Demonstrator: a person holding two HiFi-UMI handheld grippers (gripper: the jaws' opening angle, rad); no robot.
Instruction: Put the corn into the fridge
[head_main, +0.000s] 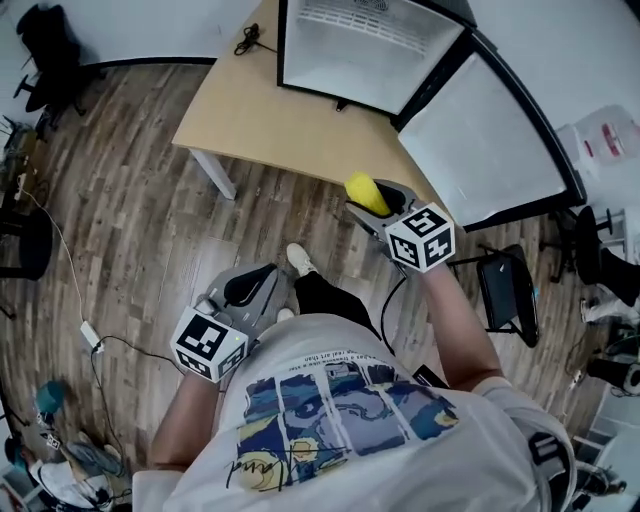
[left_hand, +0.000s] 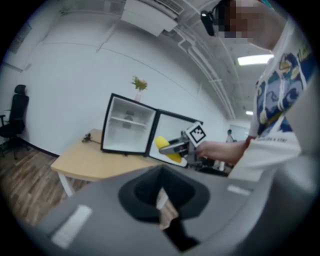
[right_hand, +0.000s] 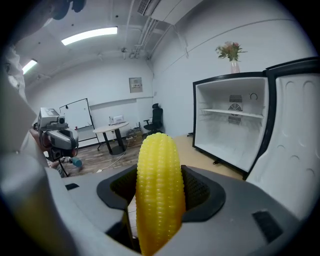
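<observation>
A yellow corn cob (right_hand: 158, 187) stands upright between the jaws of my right gripper (head_main: 375, 205), which is shut on it. From the head view the corn (head_main: 366, 192) hangs just short of the table's near edge, in front of the small fridge (head_main: 368, 45). The fridge (right_hand: 232, 120) stands on the table with its door (head_main: 490, 140) swung wide open and a bare white inside with one shelf. My left gripper (head_main: 243, 292) hangs low by the person's hip, its jaws closed with nothing in them. The left gripper view shows the corn (left_hand: 167, 148) held before the fridge (left_hand: 129, 125).
The fridge stands on a light wooden table (head_main: 265, 115) with white legs over a wood-plank floor. A black cable (head_main: 248, 40) lies on the table at the back. Office chairs (head_main: 50, 45) stand far left, another chair (head_main: 505, 290) at right, cables and clutter (head_main: 70, 440) at lower left.
</observation>
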